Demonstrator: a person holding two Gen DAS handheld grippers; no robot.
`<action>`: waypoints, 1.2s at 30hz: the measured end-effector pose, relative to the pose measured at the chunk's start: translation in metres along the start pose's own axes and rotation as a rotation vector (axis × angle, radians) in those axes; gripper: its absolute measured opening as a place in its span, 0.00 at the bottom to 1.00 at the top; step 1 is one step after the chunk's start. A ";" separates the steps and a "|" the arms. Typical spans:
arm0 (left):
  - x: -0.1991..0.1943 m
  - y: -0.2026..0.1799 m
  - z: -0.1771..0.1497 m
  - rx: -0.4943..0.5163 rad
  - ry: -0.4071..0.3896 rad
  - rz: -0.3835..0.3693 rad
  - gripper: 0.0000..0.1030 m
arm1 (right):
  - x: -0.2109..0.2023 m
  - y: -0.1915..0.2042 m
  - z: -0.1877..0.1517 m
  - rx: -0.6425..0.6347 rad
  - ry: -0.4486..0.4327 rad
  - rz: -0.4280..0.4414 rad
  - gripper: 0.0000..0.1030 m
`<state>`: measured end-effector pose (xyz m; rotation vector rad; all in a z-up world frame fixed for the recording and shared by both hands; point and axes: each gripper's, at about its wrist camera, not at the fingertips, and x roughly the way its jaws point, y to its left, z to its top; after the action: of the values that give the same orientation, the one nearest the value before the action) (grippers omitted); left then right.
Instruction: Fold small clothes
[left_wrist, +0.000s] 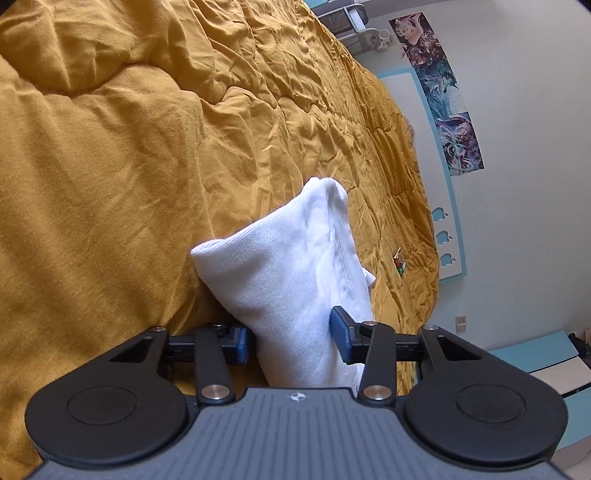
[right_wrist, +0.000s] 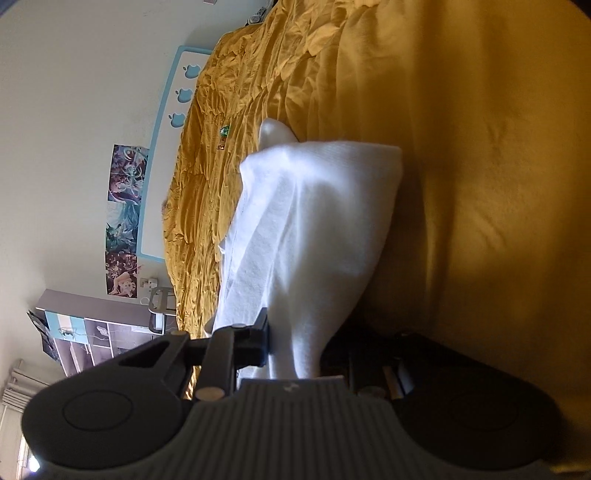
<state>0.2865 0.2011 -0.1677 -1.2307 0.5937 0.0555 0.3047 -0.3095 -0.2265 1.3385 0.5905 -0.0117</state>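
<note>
Both clamped now on the white garment (left_wrist: 295, 266) at lower centre of frame, left gripper (left_wrist: 291, 341) and right gripper (right_wrist: 295, 343) pinching it above the mustard bedspread (left_wrist: 110, 166).

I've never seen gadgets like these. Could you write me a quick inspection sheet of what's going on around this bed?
Surface: wrinkled mustard-yellow quilted bedspread.
Job's things: white ribbed cotton garment, bunched and raised off the bedspread.
Clutter: small red-and-green object lying on the bedspread.
Grippers: left gripper shut on the garment; right gripper shut on the garment, one finger hidden in shadow.
Cables: nothing seen.
Surroundings: white wall with colourful posters; pale blue headboard with apple cut-outs; shelves.
</note>
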 end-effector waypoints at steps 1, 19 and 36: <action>0.000 0.001 0.000 -0.001 -0.004 0.012 0.12 | -0.001 -0.001 0.001 0.012 0.000 0.012 0.13; -0.062 -0.021 0.002 -0.124 0.029 0.054 0.03 | -0.062 0.037 0.017 0.088 0.078 0.089 0.00; -0.167 0.032 -0.036 0.004 0.109 0.117 0.03 | -0.200 0.021 -0.036 -0.142 0.130 -0.106 0.00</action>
<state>0.1196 0.2256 -0.1274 -1.2001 0.7604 0.0859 0.1268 -0.3352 -0.1296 1.1754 0.7584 0.0302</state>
